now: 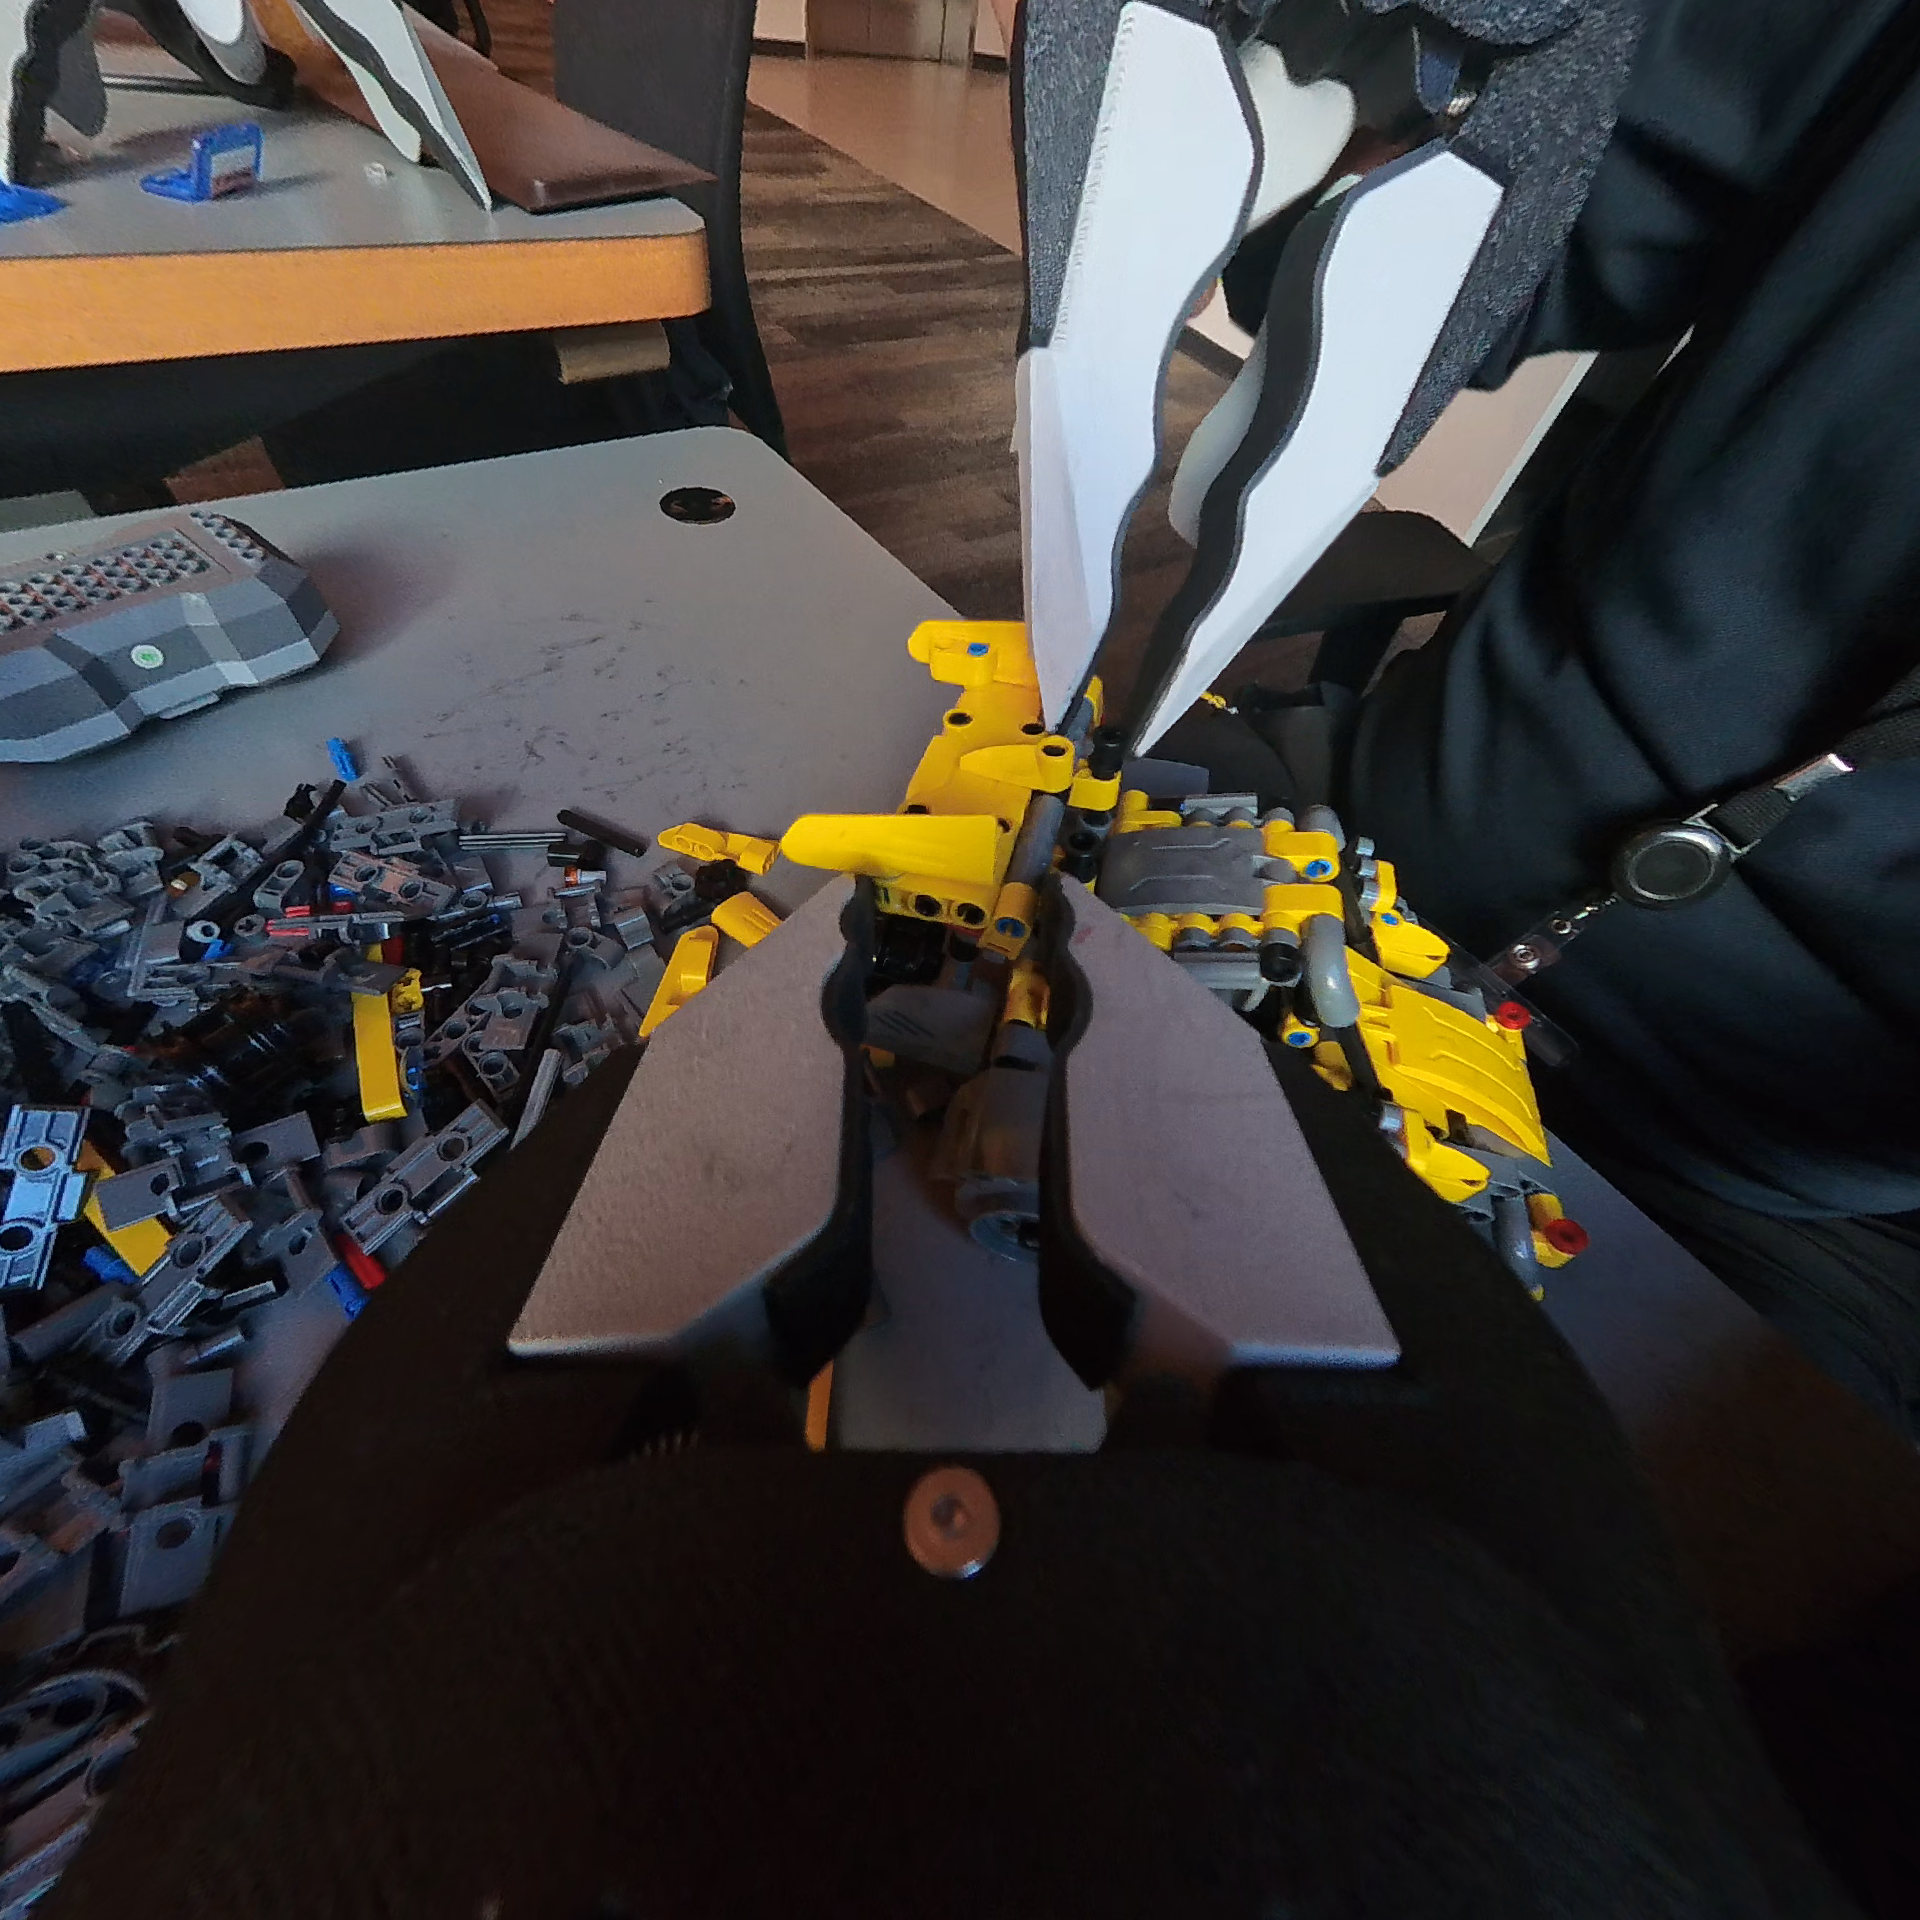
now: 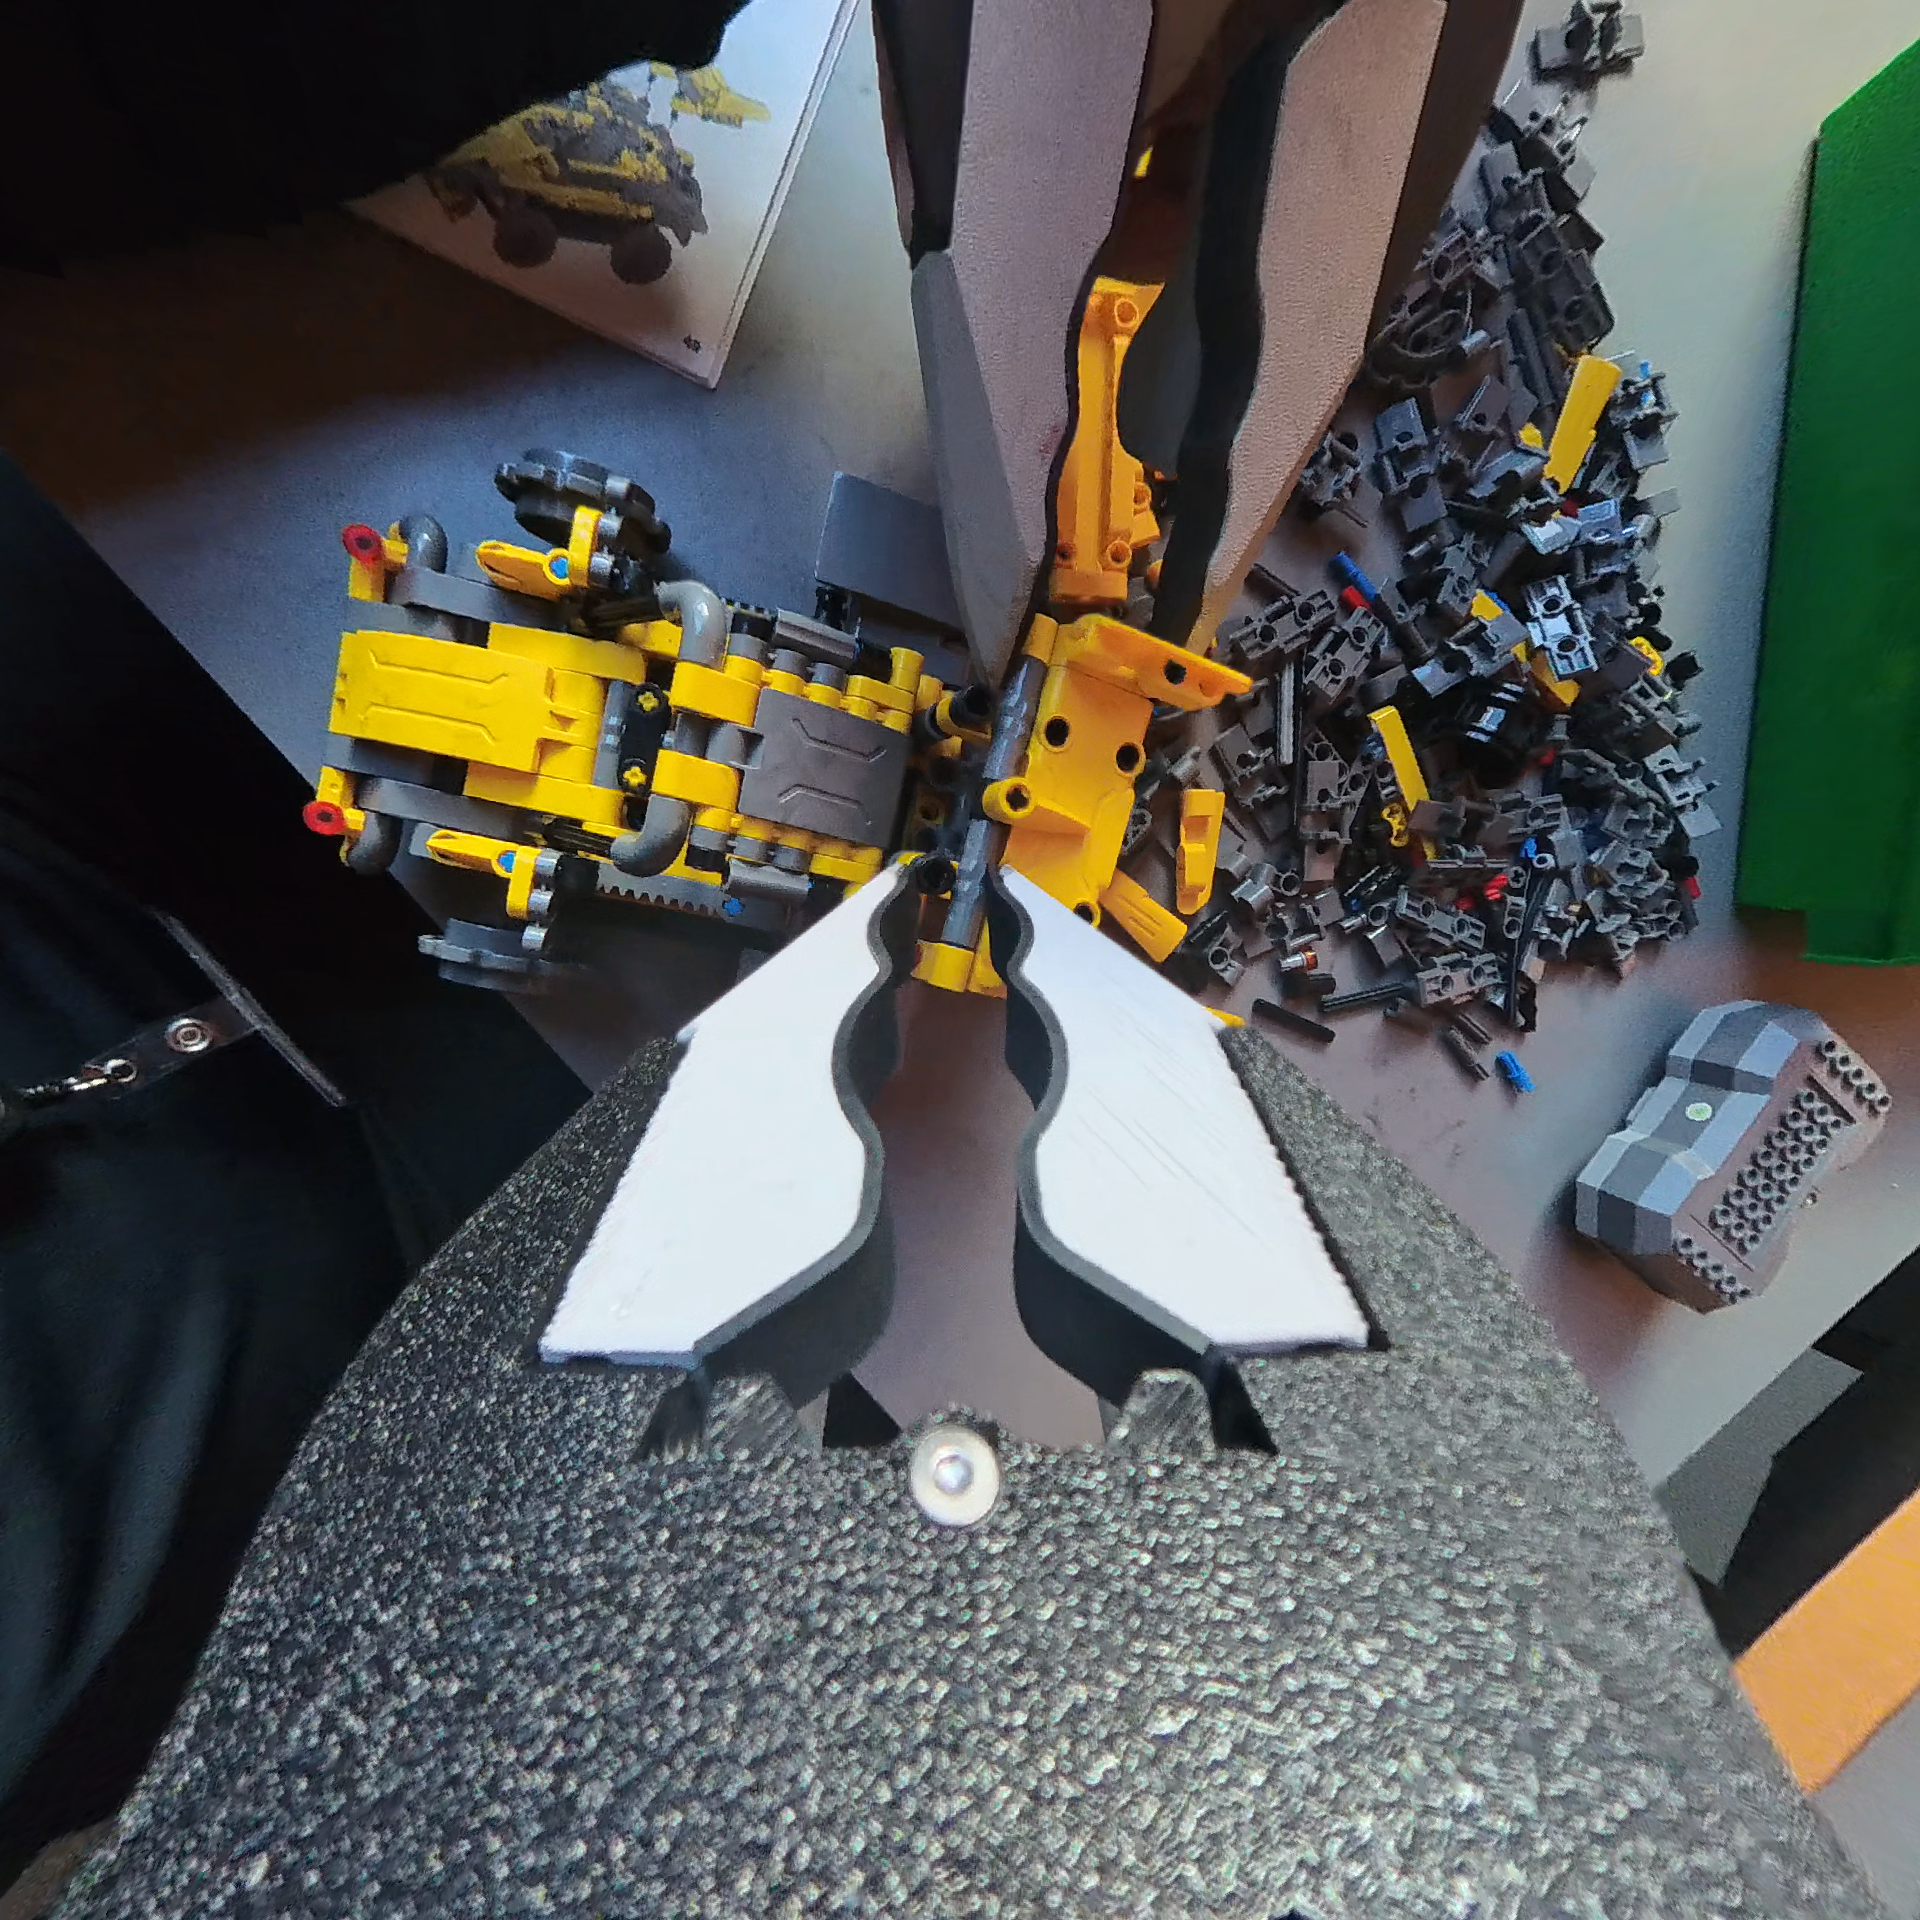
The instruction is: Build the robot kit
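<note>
On the grey table (image 2: 1455, 1101) we see a yellow-and-grey brick-built vehicle (image 2: 623, 727) beside a heap of loose grey bricks (image 2: 1455, 675). Our left gripper (image 1: 951, 904) clamps its yellow front; our right gripper (image 2: 951, 883) pinches a dark grey axle rod (image 2: 997, 769) there.

A yellow and grey toy brick vehicle (image 2: 623, 727) lies on the grey table (image 1: 582, 623), a dark grey rod (image 2: 987, 790) across its front, beside a heap of loose bricks (image 2: 1475, 644).
</note>
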